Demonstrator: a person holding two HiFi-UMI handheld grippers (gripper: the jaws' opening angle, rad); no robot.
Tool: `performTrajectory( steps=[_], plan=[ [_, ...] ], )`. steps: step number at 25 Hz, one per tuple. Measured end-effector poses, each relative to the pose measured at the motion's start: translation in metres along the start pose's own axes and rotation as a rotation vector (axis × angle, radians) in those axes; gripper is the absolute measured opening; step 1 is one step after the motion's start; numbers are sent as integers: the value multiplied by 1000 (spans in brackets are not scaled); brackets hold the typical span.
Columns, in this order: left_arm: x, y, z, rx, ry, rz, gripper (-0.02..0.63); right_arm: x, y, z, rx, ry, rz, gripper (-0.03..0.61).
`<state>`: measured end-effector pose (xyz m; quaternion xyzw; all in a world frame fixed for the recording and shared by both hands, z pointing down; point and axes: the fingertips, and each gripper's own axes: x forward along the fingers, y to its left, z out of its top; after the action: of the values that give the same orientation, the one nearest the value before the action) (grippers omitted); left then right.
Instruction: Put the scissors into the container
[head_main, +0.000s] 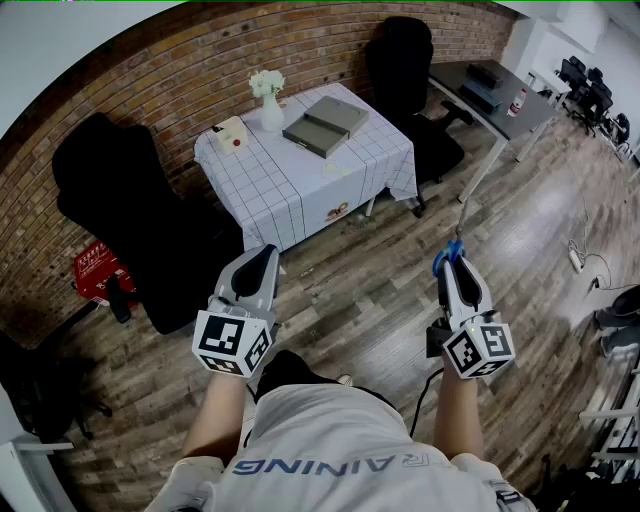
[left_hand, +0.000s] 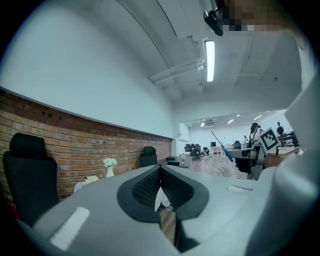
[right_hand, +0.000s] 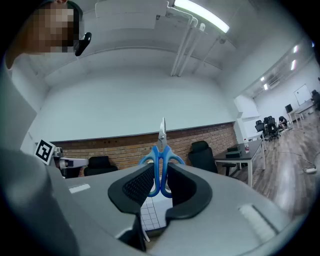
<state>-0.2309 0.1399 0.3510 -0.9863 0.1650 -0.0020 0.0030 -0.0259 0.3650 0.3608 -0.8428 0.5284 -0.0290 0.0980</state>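
Observation:
Blue-handled scissors (head_main: 455, 249) are clamped by their handles in my right gripper (head_main: 453, 266), with the metal blades pointing forward past the jaws. The right gripper view shows the scissors (right_hand: 161, 150) standing upright between the pads, gripper (right_hand: 160, 176) shut on them. My left gripper (head_main: 262, 257) is held level at the left, jaws together and holding nothing; its own view shows the gripper (left_hand: 160, 172) with pads meeting. A flat grey container (head_main: 325, 123) lies on a table with a white checked cloth (head_main: 290, 185), a good way ahead of both grippers.
A white vase of flowers (head_main: 269, 100) and a small pale object (head_main: 232, 133) share the table. Black office chairs stand at the left (head_main: 130, 200) and behind (head_main: 400, 60). A dark desk (head_main: 490, 95) is at the right, with a wooden floor between me and the table.

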Motion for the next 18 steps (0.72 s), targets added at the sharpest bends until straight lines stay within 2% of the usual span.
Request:
performTrajectory(
  steps=[12, 18],
  plan=[
    [-7, -23, 4, 3, 0, 3, -2, -17, -5, 2, -17, 7, 20, 104],
    [-13, -29, 2, 5, 13, 6, -2, -23, -15, 3, -27, -22, -7, 103]
  ],
)
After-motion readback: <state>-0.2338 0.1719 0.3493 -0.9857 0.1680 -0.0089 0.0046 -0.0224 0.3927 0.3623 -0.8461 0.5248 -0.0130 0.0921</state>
